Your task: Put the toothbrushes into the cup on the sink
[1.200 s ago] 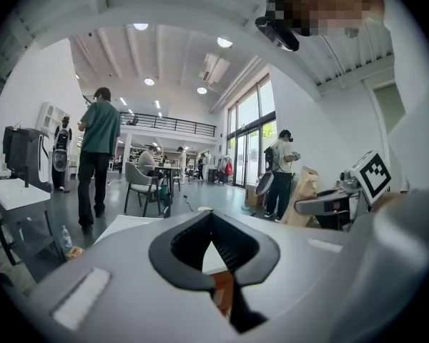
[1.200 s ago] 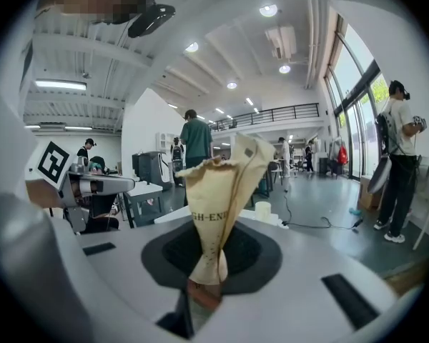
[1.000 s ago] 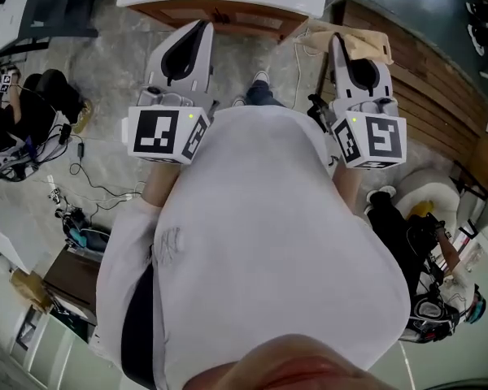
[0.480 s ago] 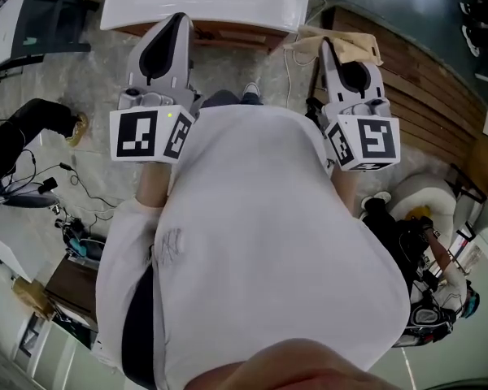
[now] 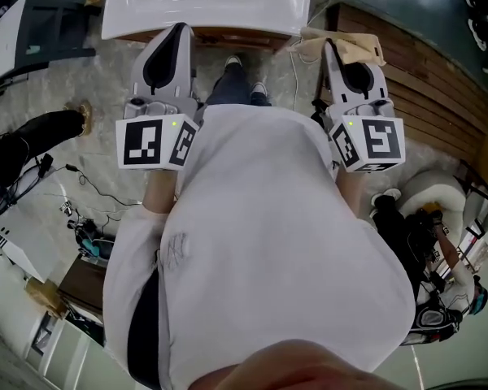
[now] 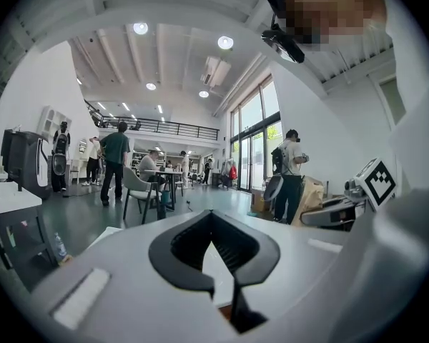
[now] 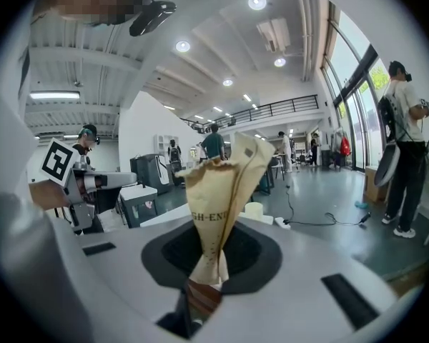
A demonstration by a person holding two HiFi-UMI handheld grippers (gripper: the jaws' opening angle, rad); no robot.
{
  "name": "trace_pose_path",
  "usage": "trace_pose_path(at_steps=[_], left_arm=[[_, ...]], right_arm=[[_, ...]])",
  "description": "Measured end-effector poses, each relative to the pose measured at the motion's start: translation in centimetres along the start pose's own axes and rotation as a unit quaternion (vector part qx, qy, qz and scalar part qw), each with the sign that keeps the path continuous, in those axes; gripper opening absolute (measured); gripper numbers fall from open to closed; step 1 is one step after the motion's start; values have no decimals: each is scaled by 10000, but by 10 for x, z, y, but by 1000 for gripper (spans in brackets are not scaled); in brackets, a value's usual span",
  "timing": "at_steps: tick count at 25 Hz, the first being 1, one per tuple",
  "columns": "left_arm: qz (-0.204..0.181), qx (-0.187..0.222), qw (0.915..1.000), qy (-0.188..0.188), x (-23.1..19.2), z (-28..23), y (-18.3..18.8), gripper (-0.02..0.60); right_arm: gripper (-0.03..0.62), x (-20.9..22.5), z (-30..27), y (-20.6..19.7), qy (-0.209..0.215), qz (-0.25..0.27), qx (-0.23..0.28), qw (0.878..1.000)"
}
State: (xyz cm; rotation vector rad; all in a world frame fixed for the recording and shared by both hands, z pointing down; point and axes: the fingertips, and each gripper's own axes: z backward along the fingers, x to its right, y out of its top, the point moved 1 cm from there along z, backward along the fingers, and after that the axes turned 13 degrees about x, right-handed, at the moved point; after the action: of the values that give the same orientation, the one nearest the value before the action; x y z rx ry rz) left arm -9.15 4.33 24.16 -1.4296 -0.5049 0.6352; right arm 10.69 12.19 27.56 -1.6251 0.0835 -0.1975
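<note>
- One beige paper packet (image 7: 222, 199) with dark print, crumpled and upright, is pinched at its lower end by the right gripper (image 7: 200, 297). The jaws are narrowed onto it, and what the wrapper holds cannot be told.
- Seen from the head view, that packet hangs just off the front right corner of the white sink (image 5: 252, 6), outside the basin.
- Jaws drawn together with nothing between them — that is the left gripper (image 6: 234, 300). Its tip stops just short of the sink's front edge, toward the left half.
- Both grippers point toward the sink, one to each side of the person's white shirt (image 5: 260, 234).
- A shoe (image 5: 232, 62) stands on the floor just in front of the sink, between the two grippers.
- Wooden boards (image 5: 423, 80) lie to the right of the sink.
- Cables (image 5: 89, 189) trail over the pale floor, well out from the sink's left front corner.
</note>
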Motion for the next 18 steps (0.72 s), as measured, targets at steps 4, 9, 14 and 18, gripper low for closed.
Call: trace_pose_path(at_steps=[4,9,14,18], left_arm=[[32,-62,9999,-113,-4,-10,-4,0],[135,-230,9993,-267,-20,-32,-15,0],[199,-404,9980,-443,-44,-70,-22,0],[334,-567,9958,-638,-57,-99,-33,0]], right_arm=[[49,1,-10,-2,-49,-23,-45,10000],[49,8,-32,-7,-239,-112,-147,9995],[49,18,-69,1,-400,-176,-195,9989],[49,31,-95,2,-617,-173,-264,9976]])
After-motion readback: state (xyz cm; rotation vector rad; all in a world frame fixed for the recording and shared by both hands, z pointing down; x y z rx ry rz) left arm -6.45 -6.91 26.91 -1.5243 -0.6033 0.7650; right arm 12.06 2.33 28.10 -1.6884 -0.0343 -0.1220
